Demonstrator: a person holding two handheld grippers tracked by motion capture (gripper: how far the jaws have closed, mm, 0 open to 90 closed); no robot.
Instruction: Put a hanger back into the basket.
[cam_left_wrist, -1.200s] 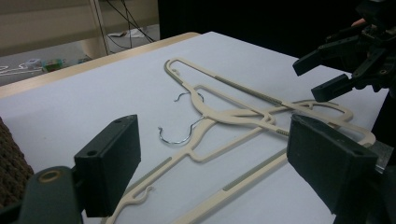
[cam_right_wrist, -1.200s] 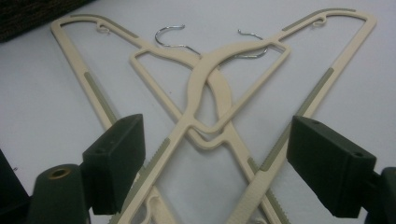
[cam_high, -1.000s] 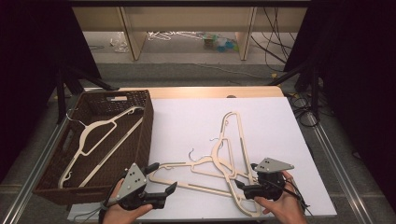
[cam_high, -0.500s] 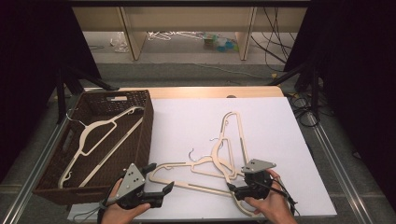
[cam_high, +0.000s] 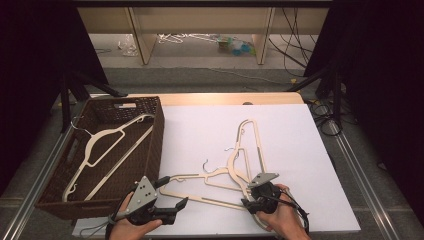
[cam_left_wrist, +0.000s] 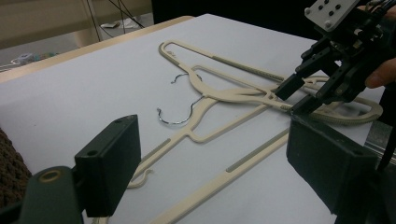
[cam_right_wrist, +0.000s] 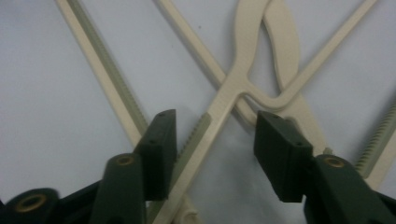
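Observation:
Cream plastic hangers (cam_high: 235, 165) with metal hooks lie overlapped on the white sheet. My right gripper (cam_high: 246, 201) is low over their crossed arms near the front edge. Its jaws have just been closing. In the right gripper view my right gripper (cam_right_wrist: 215, 119) straddles one hanger arm (cam_right_wrist: 219, 109) with a ribbed grey strip. That arm lies close to the left jaw, with a wide gap to the other, so the pads do not clamp it. My left gripper (cam_high: 176, 191) stays open at the front left. My left gripper (cam_left_wrist: 210, 135) holds nothing and looks across at the hangers (cam_left_wrist: 205, 100).
A brown wicker basket (cam_high: 155, 145) stands at the left edge of the table with one cream hanger (cam_high: 107, 145) lying inside. The white sheet (cam_high: 290, 130) is bare at the back and right. Beyond the table are shelves and loose cables on the floor.
My right gripper has moved left and down onto the crossed hanger arms, and its jaws stand narrower than before. The left gripper and the hangers have not moved.

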